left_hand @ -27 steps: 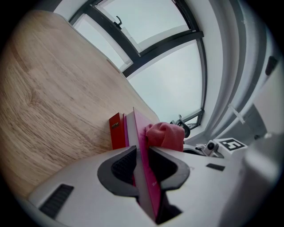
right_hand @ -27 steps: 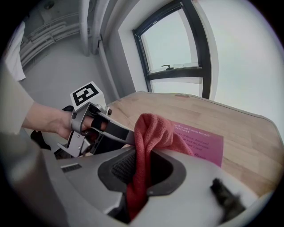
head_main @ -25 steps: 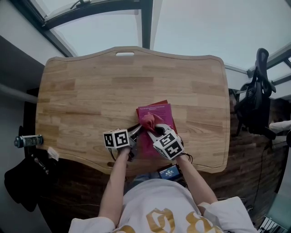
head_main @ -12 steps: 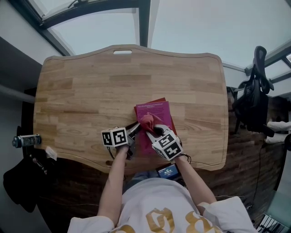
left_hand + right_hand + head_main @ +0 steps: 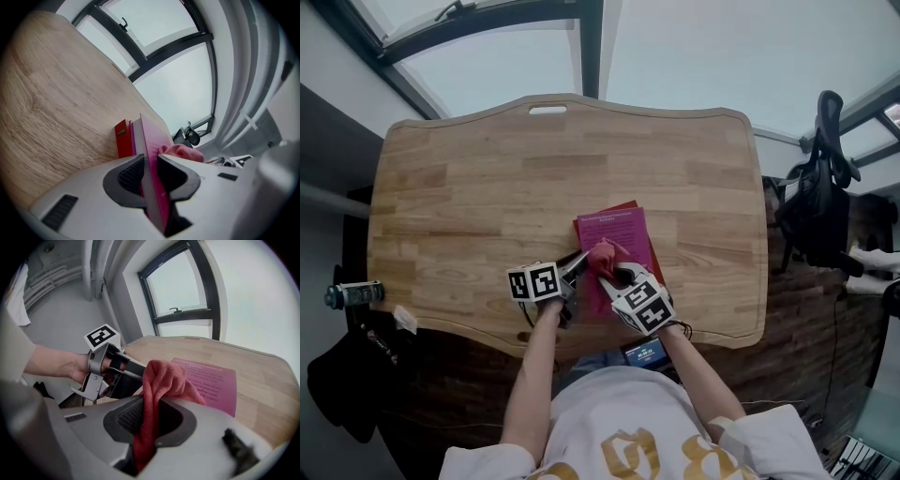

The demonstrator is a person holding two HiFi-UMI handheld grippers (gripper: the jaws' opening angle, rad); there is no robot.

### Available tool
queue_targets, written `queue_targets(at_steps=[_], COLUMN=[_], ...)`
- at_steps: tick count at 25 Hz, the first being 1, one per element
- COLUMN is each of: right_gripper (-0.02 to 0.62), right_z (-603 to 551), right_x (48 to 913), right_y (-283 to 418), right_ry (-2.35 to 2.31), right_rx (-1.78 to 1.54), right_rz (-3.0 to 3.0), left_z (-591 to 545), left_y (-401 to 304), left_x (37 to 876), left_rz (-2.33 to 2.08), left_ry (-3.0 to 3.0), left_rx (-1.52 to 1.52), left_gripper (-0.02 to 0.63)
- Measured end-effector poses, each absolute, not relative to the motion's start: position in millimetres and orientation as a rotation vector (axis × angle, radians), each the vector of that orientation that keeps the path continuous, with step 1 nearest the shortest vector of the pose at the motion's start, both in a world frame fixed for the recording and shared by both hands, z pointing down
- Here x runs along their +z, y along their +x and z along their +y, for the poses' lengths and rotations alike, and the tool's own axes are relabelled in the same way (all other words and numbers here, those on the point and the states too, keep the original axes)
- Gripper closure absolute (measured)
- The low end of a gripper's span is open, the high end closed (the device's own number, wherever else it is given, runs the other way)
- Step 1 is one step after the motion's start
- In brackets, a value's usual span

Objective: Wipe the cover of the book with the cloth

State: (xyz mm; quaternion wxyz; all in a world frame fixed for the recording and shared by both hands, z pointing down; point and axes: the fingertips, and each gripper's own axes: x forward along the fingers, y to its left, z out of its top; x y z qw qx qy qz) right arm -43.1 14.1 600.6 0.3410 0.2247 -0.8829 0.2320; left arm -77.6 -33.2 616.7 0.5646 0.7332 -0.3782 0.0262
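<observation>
Book (image 5: 617, 234), magenta cover up, is lying flat on the bench (image 5: 478, 187), directly ahead of both hand-held grippers. The left hand-held gripper (image 5: 150, 164) is clenching the book's near left edge, with its pads pressing on either face. The right hand-held gripper (image 5: 149, 405) is grasping the red cloth (image 5: 161, 380), bunched between its jaws. The cloth's free end is draping onto the cover just past the jaw tips. A red volume (image 5: 123, 138) is showing under the book, on the side far from the left hand-held gripper.

The bench is running wide on all sides of the grippers: pale wood planks, bare apart from the books, with a wavy outline. A slot handle (image 5: 547, 110) is sitting at the edge farthest from them.

Beyond that far edge, a large window with dark frame bars (image 5: 591, 47) is letting in flat grey light. A dark plank floor (image 5: 806, 309) is showing around the bench. A black chair (image 5: 825, 202) is standing well off to the right of the right hand-held gripper. A small can (image 5: 356, 292) is lying well to the left of the left one, past the bench's edge, with a dark bag (image 5: 337, 375) near it.
</observation>
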Motion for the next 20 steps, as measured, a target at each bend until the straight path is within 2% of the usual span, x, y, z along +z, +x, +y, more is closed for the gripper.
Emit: queue_targets(at_steps=[20], right_gripper=[0.526], right_z=[24.8], right_x=[600.2], right_y=[-48.6], right_ry=[0.555], right_rx=[0.608], right_rz=[-2.297], left_z=[-33.6], left_y=[-77.0], left_x=[616.9], left_rz=[-0.890], left_ry=[1.735], left_rx=[0.067], left_gripper=[0.515])
